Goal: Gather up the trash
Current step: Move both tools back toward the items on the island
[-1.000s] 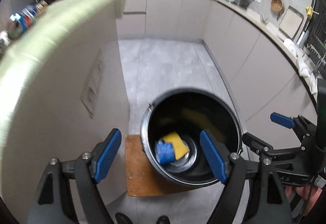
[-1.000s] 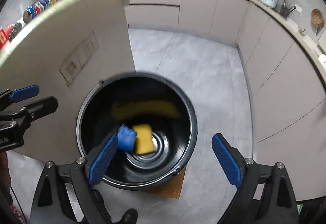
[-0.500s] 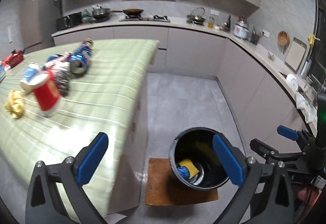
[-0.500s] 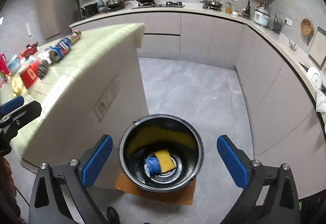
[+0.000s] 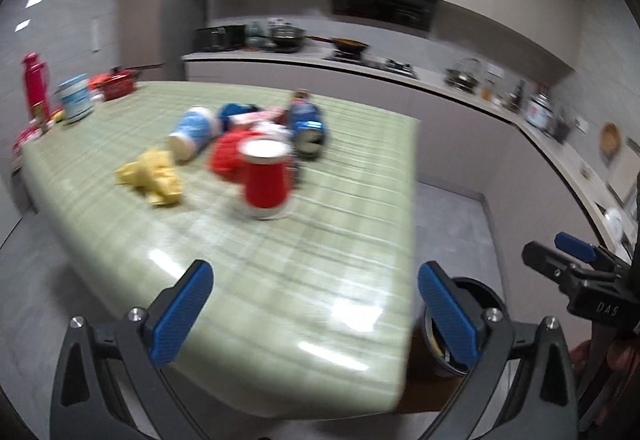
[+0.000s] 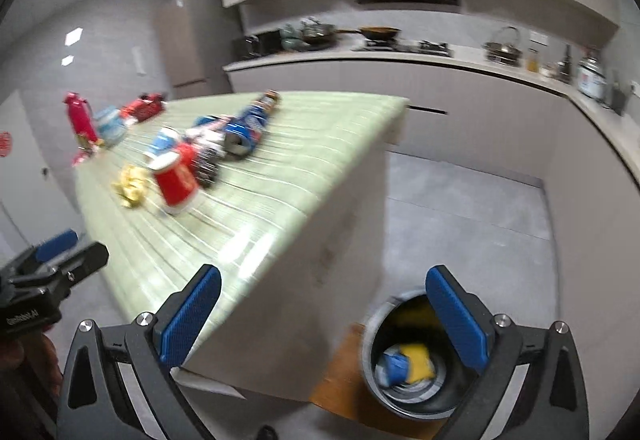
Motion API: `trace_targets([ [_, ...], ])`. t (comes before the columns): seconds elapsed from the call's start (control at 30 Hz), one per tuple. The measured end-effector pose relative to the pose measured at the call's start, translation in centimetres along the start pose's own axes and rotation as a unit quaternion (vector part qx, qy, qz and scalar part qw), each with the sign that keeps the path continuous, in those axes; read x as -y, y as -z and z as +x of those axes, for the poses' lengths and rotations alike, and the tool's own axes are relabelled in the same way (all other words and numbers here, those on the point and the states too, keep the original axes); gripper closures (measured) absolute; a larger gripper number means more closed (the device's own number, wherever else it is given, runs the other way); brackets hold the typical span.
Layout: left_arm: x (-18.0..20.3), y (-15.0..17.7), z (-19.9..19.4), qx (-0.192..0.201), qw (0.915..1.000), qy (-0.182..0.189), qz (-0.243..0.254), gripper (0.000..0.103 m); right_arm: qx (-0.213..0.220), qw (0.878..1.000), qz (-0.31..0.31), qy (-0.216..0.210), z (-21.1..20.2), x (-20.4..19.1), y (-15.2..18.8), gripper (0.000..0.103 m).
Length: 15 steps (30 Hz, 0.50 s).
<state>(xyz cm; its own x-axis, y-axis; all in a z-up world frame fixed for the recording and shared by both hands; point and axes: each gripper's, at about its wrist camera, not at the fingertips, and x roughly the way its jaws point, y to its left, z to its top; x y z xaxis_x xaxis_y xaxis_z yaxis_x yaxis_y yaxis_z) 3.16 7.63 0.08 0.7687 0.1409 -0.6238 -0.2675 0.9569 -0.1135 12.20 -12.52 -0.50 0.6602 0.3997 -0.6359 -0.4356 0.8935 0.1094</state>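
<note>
Trash lies clustered mid-way along the green striped tabletop (image 5: pixel 304 280), well ahead of both grippers; frames blurred. Black bin (image 6: pixel 404 368) stands on the floor by the table's near corner, on a brown mat (image 6: pixel 340 388); inside it, a yellow piece (image 6: pixel 418 360) and a blue piece (image 6: pixel 394 364) touching. On the table: red paper cup (image 5: pixel 266 176) standing mouth up, nearest to the tools; blue can (image 5: pixel 306 126) on its side behind it; blue-and-white cup (image 5: pixel 194 132) tipped over to the left; crumpled yellow scrap (image 5: pixel 150 176) left of the red cup, apart from it. Left gripper (image 5: pixel 316 310) jaws spread wide, holding nothing, over the table's near edge. Right gripper (image 6: pixel 324 316) likewise wide apart, empty, over the table corner and bin.
</note>
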Motion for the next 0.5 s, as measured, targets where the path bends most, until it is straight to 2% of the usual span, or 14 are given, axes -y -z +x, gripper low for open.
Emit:
trace_targets([
  [0.13, -4.5, -0.1, -0.3, 0.007, 0.9989, -0.036, -0.028, 0.000, -0.028, 0.999, -0.032, 0.002, 2.1, -3.8, -0.8, 0.000],
  [0.23, -7.1, 0.0, -0.3, 0.007, 0.9974, -0.056, -0.045, 0.001, -0.027, 0.999, -0.043, -0.004, 3.1, -5.9, -1.3, 0.000],
  [0.5, -11.5, -0.2, 0.6, 0.006, 0.9951, -0.076, -0.063, 0.001, -0.031, 0.997, -0.070, -0.021, 5.6, -10.6, -2.4, 0.000],
])
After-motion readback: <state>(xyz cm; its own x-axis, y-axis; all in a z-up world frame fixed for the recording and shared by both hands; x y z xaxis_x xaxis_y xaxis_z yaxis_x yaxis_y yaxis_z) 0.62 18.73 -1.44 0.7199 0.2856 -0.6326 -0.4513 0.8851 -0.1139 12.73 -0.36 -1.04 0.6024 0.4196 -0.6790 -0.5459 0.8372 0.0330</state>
